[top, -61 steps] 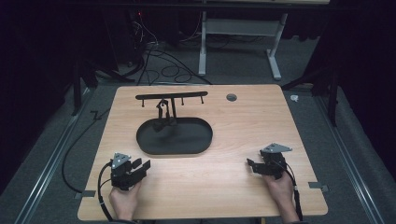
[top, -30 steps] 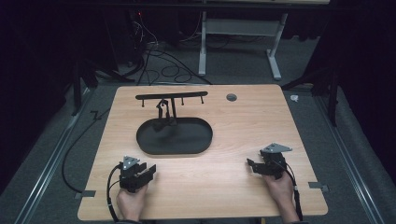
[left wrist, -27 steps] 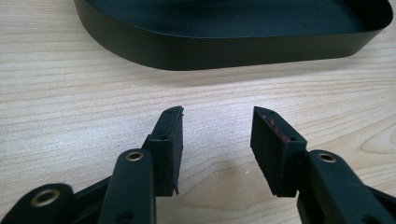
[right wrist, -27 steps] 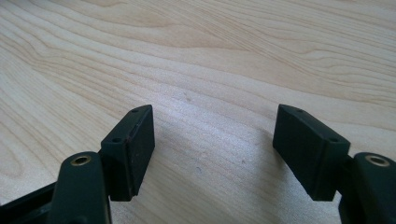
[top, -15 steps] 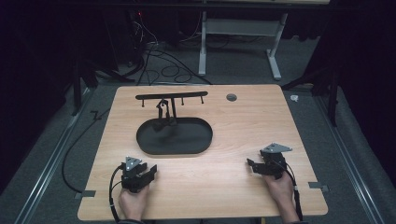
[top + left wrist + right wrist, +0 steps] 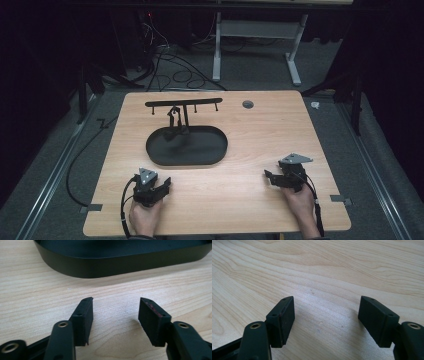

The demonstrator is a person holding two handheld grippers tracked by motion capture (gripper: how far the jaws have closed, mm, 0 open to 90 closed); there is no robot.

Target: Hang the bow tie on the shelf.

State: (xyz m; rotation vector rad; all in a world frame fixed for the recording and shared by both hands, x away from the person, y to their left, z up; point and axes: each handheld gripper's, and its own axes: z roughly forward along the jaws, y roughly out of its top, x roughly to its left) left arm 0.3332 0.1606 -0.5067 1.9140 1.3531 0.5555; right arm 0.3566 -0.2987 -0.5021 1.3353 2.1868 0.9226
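Two hands are reaching in from the near edge. The left gripper (image 6: 159, 184) is holding nothing, its jaws having just been opening. The right gripper (image 6: 270, 177) is resting with jaws spread wide, gripping nothing.

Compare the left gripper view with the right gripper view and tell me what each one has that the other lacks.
Left gripper view alone: the black tray, its curved wall lying just beyond the left claw. Right gripper view alone: nothing extra, just bare wood ahead of the right claw. Shared: the light wooden table under the jaws, and in each view two black jaws set apart with nothing between them.
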